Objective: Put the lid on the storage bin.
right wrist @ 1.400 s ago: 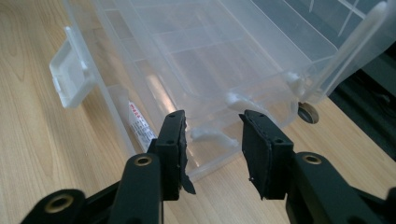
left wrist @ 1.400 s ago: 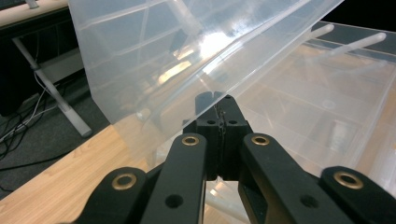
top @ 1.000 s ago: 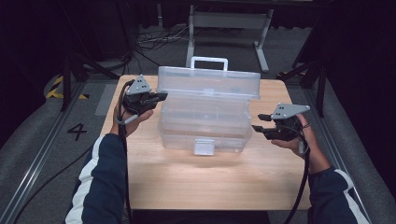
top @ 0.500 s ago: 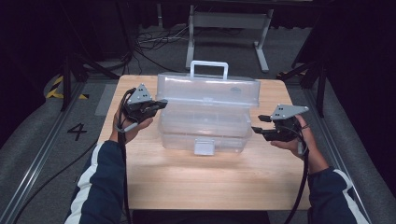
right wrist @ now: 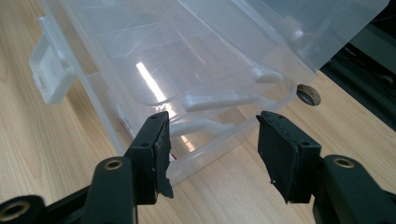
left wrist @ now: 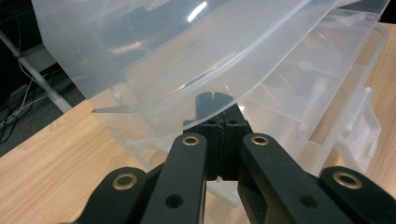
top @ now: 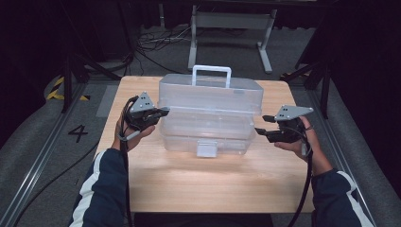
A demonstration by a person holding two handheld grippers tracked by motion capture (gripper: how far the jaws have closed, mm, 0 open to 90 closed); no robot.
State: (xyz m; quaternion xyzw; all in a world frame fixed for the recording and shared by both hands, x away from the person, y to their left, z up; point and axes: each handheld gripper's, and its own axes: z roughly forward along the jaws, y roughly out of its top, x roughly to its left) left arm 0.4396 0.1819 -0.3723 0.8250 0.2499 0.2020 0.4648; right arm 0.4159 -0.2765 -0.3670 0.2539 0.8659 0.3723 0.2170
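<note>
We see a clear plastic organizer box [top: 208, 116] mid-table on the wooden table [top: 189, 184], its lid [top: 210, 92] partly raised, white handle [top: 211, 75] at the far edge and white latch [top: 207, 148] on the near front wall. The left gripper [top: 163, 112] sits at the box's left end, level with the lid rim; its jaws are pressed fully together. In the left gripper view the closed tips [left wrist: 215, 100] sit right under the curved lid edge [left wrist: 196, 84]; we cannot tell whether they pinch the rim or just touch it. The right gripper [top: 262, 125] is just beside the box's right end, near the base, not touching. Its jaws stand partly apart and have just been opening; nothing is between them.

The right gripper view shows the white hinge arms [right wrist: 219, 100] that link the tray to the box's end wall, beyond the gap between the pads [right wrist: 161, 144], plus a round hole in the tabletop [right wrist: 307, 94] past the box corner. The left gripper view shows the divided compartments [left wrist: 303, 93] under the raised lid. The high view gives the whole layout: both hands, box centred, grippers at opposite ends.
</note>
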